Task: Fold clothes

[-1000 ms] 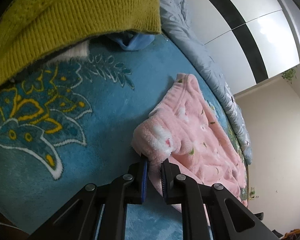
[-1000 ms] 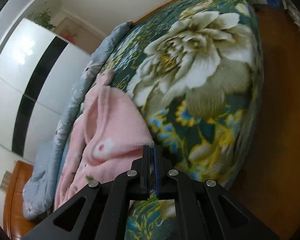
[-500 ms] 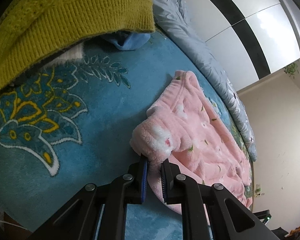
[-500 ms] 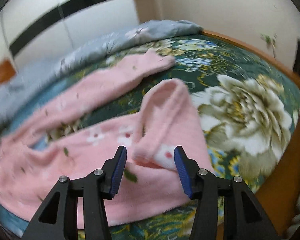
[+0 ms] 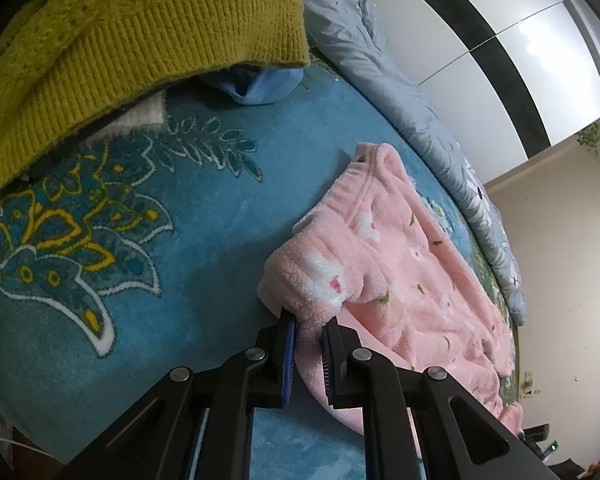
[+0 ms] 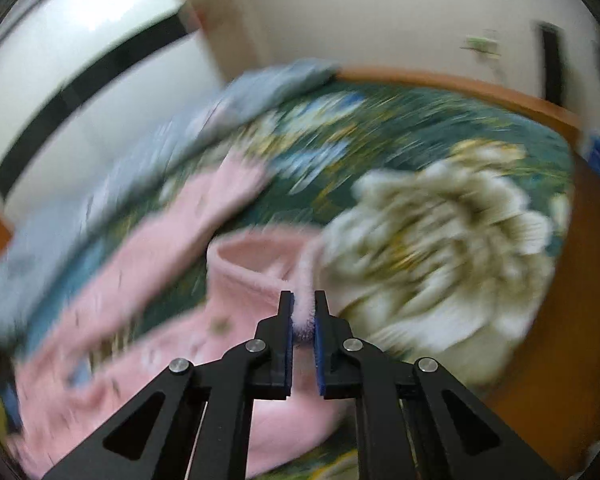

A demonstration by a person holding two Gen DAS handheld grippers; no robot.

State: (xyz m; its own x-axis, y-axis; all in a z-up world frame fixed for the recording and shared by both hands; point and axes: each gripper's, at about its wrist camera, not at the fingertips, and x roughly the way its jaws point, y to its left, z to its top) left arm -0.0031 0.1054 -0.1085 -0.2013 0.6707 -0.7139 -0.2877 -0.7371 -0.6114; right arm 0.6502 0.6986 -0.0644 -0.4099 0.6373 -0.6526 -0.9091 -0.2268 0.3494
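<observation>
A fluffy pink garment (image 5: 412,280) with small flower prints lies spread on the bed. In the left wrist view my left gripper (image 5: 309,322) is shut on a bunched corner of it, the fleece squeezed between the blue pads. In the right wrist view, which is blurred by motion, my right gripper (image 6: 302,312) is shut on a raised pink edge of the same pink garment (image 6: 148,280), and the cloth lifts up from the bed toward the jaws. One long pink part stretches away toward the far side.
A blue patterned blanket (image 5: 140,280) covers the bed near my left gripper, and a green bedspread with big pale flowers (image 6: 440,240) covers it on the right. An olive knitted garment (image 5: 120,48) and a light blue cloth (image 5: 260,84) lie at the top. A grey quilt (image 5: 400,92) runs along the wardrobe side.
My right gripper opened over the pink garment half a second ago, then shut on its edge and rose with it, the view rolling. My left gripper kept its hold and barely moved.
</observation>
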